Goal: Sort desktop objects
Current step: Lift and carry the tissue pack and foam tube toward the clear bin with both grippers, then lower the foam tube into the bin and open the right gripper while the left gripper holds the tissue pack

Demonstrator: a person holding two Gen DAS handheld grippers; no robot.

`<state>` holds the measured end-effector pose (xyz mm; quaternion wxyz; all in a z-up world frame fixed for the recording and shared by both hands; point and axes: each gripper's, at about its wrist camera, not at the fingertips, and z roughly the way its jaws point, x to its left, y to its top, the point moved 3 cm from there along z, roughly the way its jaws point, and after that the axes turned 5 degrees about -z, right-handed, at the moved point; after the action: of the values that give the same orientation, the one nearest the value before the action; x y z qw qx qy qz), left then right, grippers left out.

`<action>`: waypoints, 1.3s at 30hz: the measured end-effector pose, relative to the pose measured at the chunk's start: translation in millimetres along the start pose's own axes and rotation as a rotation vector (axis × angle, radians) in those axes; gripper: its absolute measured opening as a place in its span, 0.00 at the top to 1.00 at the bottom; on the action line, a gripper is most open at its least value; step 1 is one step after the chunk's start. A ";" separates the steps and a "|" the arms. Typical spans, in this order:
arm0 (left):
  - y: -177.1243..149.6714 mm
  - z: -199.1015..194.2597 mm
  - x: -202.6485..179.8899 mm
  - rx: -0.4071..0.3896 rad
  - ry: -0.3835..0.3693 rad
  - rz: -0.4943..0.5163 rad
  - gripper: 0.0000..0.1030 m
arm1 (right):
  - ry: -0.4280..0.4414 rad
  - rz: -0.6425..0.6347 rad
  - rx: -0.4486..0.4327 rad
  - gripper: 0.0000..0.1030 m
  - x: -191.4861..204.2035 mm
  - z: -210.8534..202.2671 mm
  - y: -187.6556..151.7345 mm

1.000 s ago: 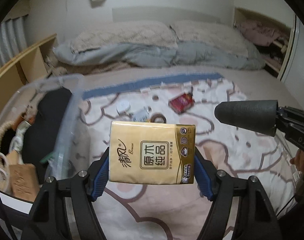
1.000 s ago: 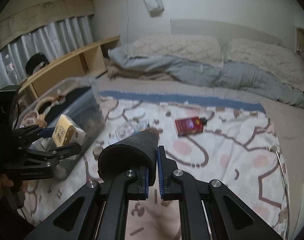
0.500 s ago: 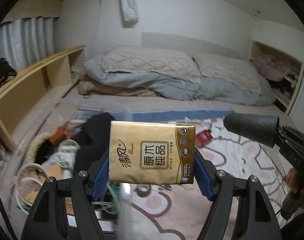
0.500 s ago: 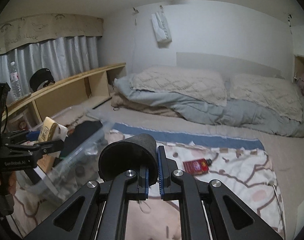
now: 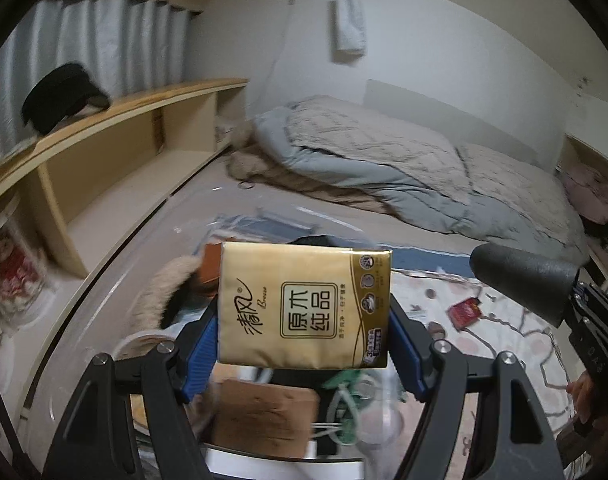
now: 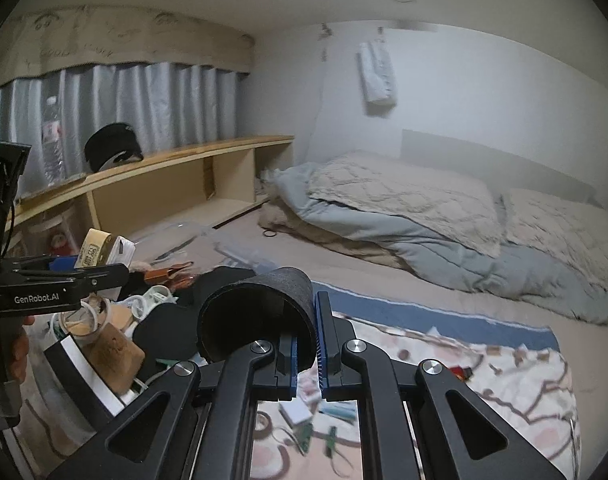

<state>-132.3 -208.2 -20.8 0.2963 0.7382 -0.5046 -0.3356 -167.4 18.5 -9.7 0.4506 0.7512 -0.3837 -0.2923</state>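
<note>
Gripping the gold tissue pack point(image 5: 304, 306) by its two side edges, the left gripper point(image 5: 304, 344) has its blue-lined jaws clenched against the wrapper, so the pack sits upright and square at the centre of the left wrist frame. In the right wrist view the same pack shows at the left edge, edge-on between the left gripper's fingers. The right gripper point(image 6: 306, 350) is likewise clamped, pinching the wall of a black cylindrical sleeve point(image 6: 259, 312) low in the centre of its own frame; in the left view this sleeve juts in from the right edge.

Below and behind the pack lies the clear storage bin point(image 5: 263, 218), already crowded: a brown block point(image 5: 263, 412), a black cloth point(image 6: 171, 324), white cable loops point(image 6: 151, 296) and a furry item point(image 5: 163, 292). On the patterned sheet point(image 5: 516, 344) at right a small red packet point(image 5: 466, 312) lies loose.

The step in hand looks like dropping the pack into the bin. To do it well, carry the pack fully past the near rim, lower it over a flatter patch such as the brown block, then part the jaws evenly so it falls flat, keeping the sleeve well aside.
</note>
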 end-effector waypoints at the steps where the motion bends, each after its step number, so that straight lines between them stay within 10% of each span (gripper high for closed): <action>1: 1.0 1.4 7.8 0.001 0.009 -0.016 0.28 | 0.006 -0.011 0.009 0.92 6.4 7.4 1.9; 23: 9.6 7.4 51.3 0.005 0.006 -0.110 0.28 | -0.062 -0.294 0.309 0.90 103.0 162.9 -11.3; 26: 7.2 13.0 51.9 0.023 0.014 -0.117 0.28 | 0.021 -0.274 0.338 0.69 100.7 157.4 -16.2; 28: 6.2 15.5 51.7 0.035 0.009 -0.127 0.28 | 0.045 -0.258 0.342 0.26 99.7 147.7 -17.4; 29: 6.1 15.8 51.6 0.037 0.008 -0.132 0.28 | 0.036 -0.260 0.349 0.20 99.6 144.1 -18.8; 39: 7.8 17.4 45.4 0.044 0.002 -0.144 0.28 | 0.122 -0.268 0.290 0.19 88.8 94.3 -15.6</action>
<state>-138.3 -255.2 -34.1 0.2553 0.7794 -0.4571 -0.3441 -189.1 -94.0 -71.9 0.3171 0.8689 -0.2902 -0.2453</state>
